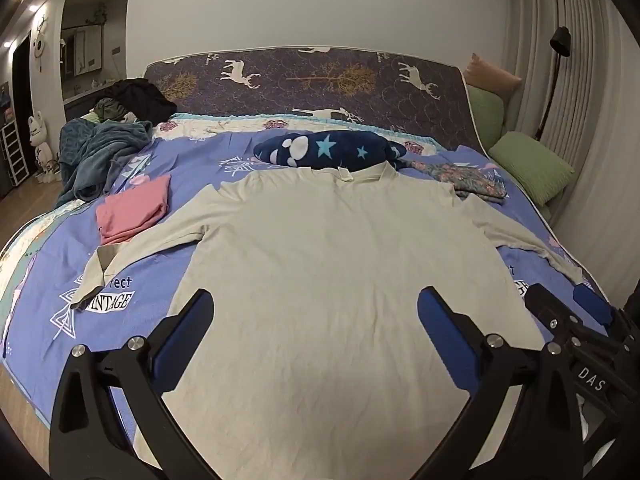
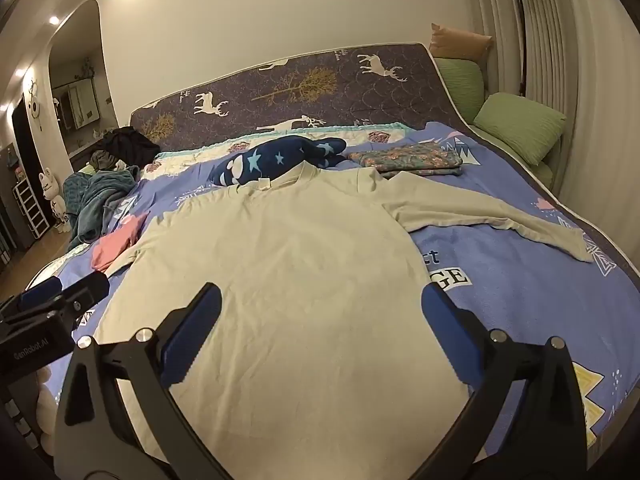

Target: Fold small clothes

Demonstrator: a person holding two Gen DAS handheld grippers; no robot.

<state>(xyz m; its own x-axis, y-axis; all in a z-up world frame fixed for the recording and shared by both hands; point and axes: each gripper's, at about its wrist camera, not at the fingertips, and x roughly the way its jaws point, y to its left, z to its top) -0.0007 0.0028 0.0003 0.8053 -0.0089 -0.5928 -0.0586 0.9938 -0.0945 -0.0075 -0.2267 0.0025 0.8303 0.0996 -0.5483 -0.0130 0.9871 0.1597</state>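
Clearly the beige long-sleeved shirt (image 1: 320, 264) is the piece in hand: it lies spread flat in the middle of the bed (image 1: 36, 320), neck at the far side, hem at the near edge, both sleeves stretched out to left and right. It looks light, soft and limp, a thin knit with fine creases, so it should bend wherever it is lifted and sag from any single hold; it is not fragile, and the fleecy cover under it will likely drag on it a little.

The left gripper (image 1: 316, 326) hangs over the near part of the shirt with its jaws spread wide and nothing between them. The right gripper (image 2: 322, 320) stands just beside it on the right, equally wide, holding nothing either.

A sensible hold would be a pinch at an edge: the left cuff (image 1: 90, 280), the right cuff (image 2: 576, 246), or the shoulder seams, taking both layers together. A folded pink garment (image 1: 134, 208) lies at far left, a folded flowered one (image 2: 408, 160) at far right.
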